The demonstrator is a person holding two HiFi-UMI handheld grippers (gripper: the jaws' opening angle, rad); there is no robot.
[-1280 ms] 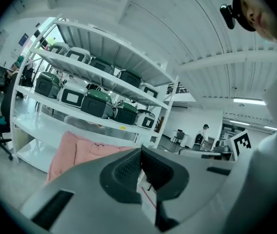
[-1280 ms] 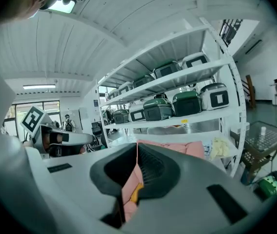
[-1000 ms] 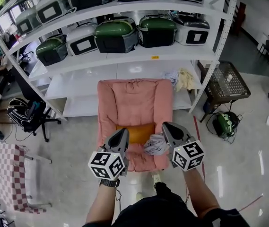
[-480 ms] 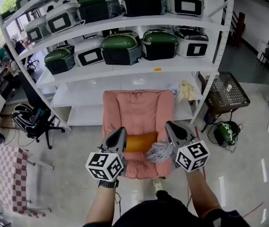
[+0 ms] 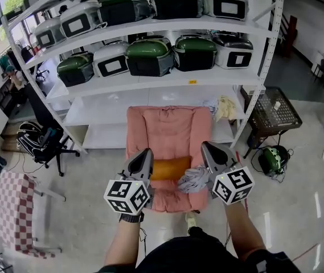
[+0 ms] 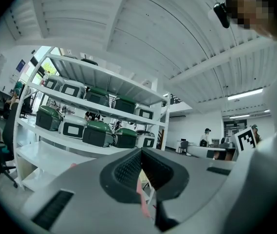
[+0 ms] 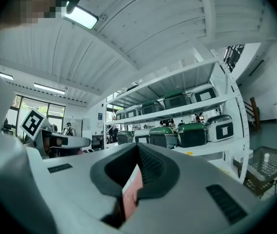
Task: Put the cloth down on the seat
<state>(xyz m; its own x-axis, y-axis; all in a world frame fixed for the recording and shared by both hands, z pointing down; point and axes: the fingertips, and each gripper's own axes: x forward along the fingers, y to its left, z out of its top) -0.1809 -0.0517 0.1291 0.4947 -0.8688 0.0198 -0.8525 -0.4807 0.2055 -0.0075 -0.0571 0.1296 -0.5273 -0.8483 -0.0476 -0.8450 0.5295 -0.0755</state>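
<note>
A crumpled grey-white cloth (image 5: 192,179) lies on the right side of the pink armchair's seat (image 5: 167,199), beside an orange cushion (image 5: 169,168). My right gripper (image 5: 206,146) hovers just right of the cloth and above it, jaws shut with nothing between them. My left gripper (image 5: 146,152) is held level with it over the seat's left side, also shut and empty. In the right gripper view the closed jaws (image 7: 137,148) point at the shelves. The left gripper view shows closed jaws (image 6: 140,152) too, with a sliver of pink chair behind.
A white metal rack (image 5: 167,78) with green and grey cases (image 5: 150,57) stands behind the armchair. A black wire basket (image 5: 273,104) and a green case (image 5: 274,158) sit at the right. An office chair (image 5: 42,144) and a checked cloth (image 5: 13,209) are at the left.
The head view has tilted up a little, showing more of the rack. Both grippers stay shut in about the same place. The cloth lies still on the seat.
</note>
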